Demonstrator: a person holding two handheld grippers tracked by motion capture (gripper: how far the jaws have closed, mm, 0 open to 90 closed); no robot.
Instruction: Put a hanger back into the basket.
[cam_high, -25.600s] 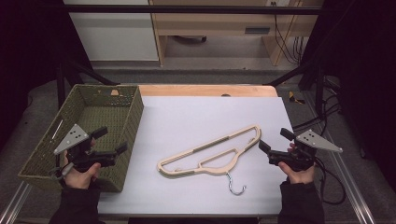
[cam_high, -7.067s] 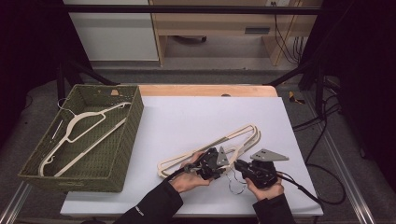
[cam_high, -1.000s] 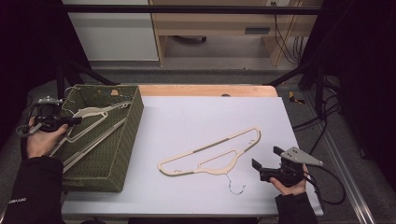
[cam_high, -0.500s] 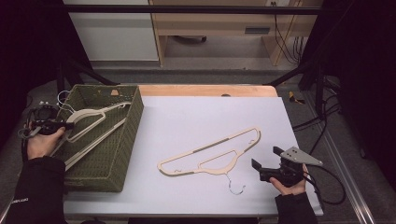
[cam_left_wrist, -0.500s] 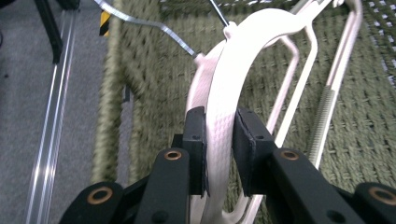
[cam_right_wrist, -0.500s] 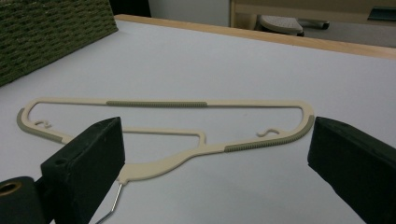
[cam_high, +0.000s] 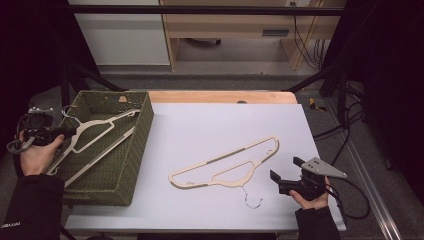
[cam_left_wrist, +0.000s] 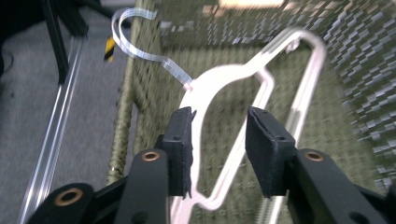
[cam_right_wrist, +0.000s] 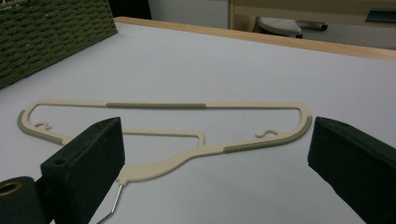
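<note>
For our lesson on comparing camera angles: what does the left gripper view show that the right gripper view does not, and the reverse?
Left gripper view: a cream hanger inside the basket, its metal hook over the rim. The hanger lies between the jaws of the left gripper, which have just been opening. Right gripper view: a second hanger flat on the white table, ahead of the right gripper and its open jaws. Shared: the green woven basket.

The left gripper (cam_left_wrist: 218, 151) hangs over the green woven basket (cam_left_wrist: 355, 70), its jaws having just been opening — the pads stand apart, pressing on nothing. Beyond them a cream hanger (cam_left_wrist: 243, 93) lies in the basket, its metal hook (cam_left_wrist: 140, 37) reaching over the basket's left rim.
</note>
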